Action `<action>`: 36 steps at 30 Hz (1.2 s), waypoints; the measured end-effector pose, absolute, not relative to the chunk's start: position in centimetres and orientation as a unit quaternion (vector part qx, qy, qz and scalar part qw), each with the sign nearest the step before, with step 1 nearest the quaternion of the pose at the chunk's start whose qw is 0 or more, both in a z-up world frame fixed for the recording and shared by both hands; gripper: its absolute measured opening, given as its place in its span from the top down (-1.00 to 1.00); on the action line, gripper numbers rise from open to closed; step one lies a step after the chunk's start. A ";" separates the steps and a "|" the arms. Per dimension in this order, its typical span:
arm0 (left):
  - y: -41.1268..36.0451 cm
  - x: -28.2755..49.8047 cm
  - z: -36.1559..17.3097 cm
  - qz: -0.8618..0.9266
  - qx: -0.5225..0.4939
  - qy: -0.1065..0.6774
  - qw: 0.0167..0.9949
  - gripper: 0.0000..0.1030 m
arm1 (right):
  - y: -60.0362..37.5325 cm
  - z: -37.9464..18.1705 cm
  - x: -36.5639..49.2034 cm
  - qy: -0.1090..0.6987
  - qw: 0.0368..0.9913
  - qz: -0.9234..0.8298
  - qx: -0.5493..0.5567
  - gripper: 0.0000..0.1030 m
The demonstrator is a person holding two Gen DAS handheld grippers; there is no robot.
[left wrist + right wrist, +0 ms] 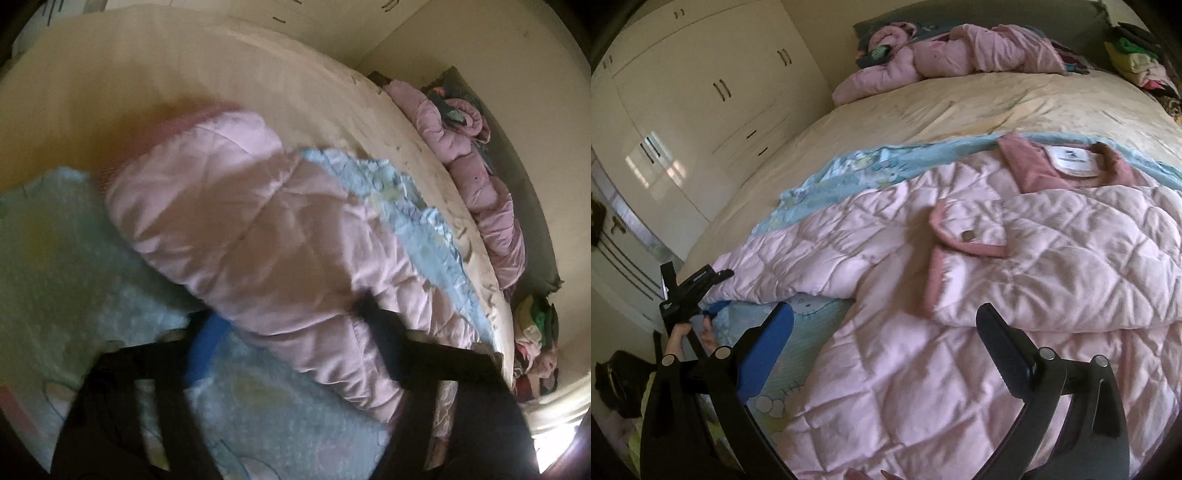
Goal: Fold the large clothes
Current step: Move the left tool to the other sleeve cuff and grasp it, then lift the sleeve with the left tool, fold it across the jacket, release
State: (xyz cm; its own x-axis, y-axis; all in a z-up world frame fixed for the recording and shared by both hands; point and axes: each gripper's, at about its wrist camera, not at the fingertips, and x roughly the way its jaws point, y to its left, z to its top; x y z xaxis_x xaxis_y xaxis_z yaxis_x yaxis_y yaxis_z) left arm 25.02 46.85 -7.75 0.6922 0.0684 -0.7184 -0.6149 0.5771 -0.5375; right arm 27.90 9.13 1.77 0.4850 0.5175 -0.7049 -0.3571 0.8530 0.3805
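A pink quilted jacket [960, 314] lies spread on a light blue blanket [849, 166] on the bed, with its darker pink collar and white label [1071, 162] toward the far side. One sleeve is folded across the body. My left gripper [288, 325] is shut on the other sleeve [240, 229], with the padded fabric pinched between its blue pad and its black finger. The right wrist view shows that gripper [718, 291] at the jacket's left edge, held by a hand [679, 336]. My right gripper [886, 332] hovers open over the jacket's lower half with nothing between its fingers.
The bed has a cream cover [960, 107]. A second pink jacket [953, 55] lies crumpled at the headboard, and a pile of mixed clothes [1137, 62] sits at the far right corner. A cream wardrobe [701, 92] stands left of the bed, with a dark bag [617, 380] on the floor.
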 end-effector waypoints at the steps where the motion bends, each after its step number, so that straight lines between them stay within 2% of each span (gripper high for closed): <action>1: 46.8 25.0 -7.0 0.205 -0.402 0.328 0.830 0.33 | 8.7 1.9 27.9 0.438 0.858 0.254 0.093 -0.91; 4: 46.2 24.6 -4.8 0.201 -0.386 0.313 0.844 0.47 | 7.3 2.4 27.8 0.432 0.863 0.246 0.095 -0.91; 18: 40.4 22.1 7.5 0.162 -0.332 0.227 0.901 0.71 | 0.1 5.2 25.9 0.401 0.878 0.222 0.141 -0.91; 27: 33.8 22.9 13.3 0.138 -0.288 0.203 0.925 0.74 | -5.5 6.0 24.1 0.382 0.884 0.203 0.176 -0.91; 36: 26.8 23.4 16.8 0.108 -0.242 0.187 0.946 0.75 | -11.4 5.4 23.1 0.373 0.882 0.182 0.222 -0.91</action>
State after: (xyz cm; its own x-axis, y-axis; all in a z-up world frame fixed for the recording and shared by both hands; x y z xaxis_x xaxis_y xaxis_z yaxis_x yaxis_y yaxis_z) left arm 23.41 26.76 16.77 0.9067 0.1137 -0.4061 -0.2947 0.8597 -0.4172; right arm 23.08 -11.42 5.38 0.6557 0.4865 -0.5773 -0.1557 0.8354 0.5271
